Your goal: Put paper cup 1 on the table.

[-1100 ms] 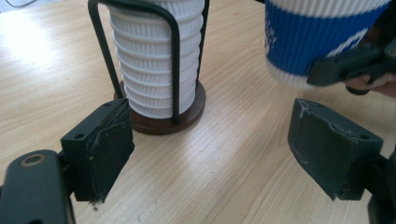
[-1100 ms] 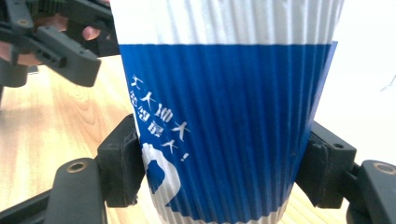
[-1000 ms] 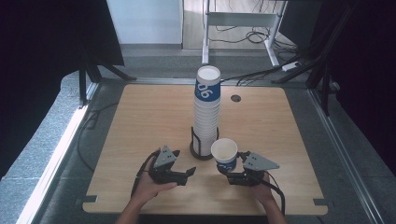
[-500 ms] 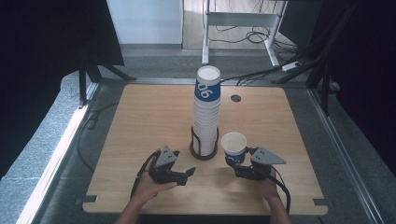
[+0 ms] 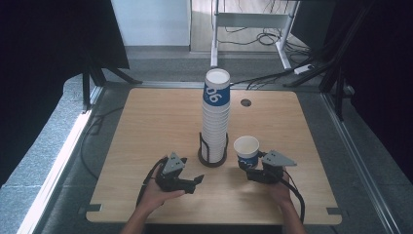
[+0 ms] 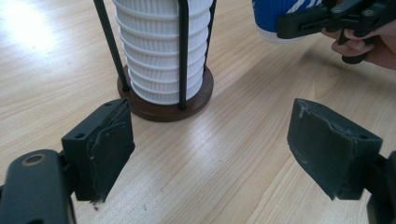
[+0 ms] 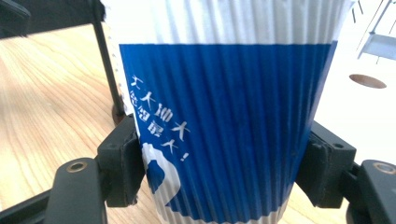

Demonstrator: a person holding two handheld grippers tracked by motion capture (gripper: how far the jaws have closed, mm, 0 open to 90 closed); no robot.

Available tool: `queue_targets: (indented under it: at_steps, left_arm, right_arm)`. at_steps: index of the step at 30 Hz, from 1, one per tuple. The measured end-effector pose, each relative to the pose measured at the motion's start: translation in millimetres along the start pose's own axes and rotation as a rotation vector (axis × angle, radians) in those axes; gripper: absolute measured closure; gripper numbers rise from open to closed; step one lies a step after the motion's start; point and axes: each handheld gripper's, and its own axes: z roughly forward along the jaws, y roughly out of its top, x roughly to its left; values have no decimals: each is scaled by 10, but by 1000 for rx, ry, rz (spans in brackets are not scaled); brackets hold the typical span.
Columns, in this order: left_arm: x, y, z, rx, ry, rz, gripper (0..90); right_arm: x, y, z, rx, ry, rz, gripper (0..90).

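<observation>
The right gripper [image 5: 253,171] is clamping its jaws on the blue cup [image 5: 246,152], at four o'clock from the cup stack [image 5: 215,117]; the left gripper [image 5: 197,180] is holding its jaws apart, empty.

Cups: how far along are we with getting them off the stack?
Done: one cup is off the stack, clamped in the right tool beside the holder, upright. In hand: that cup is close above the table; whether it touches the wood I cannot tell. Left: the stack is tall, and the left tool is open and empty near the holder.
</observation>
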Motion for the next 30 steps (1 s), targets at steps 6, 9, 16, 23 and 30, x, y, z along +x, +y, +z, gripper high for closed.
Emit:
queue_targets:
  at_steps: [6,9,16,23,30]
  left_arm:
    - [-12,1,-5,-2,-2,2,150]
    - [-11,-3,5,1,-2,4,151]
    - [-19,-10,20,9,-3,7,151]
    - [-21,-13,23,12,-4,10,151]
    - [-24,-17,27,14,-6,11,151]
  right_arm:
    - [-27,-34,57,44,-17,6,272]
    - [-40,-48,82,73,-25,11,272]
    - [-76,-90,149,136,-42,19,272]
    - [-98,-119,203,188,-62,21,272]
    - [-113,-123,212,215,-74,18,272]
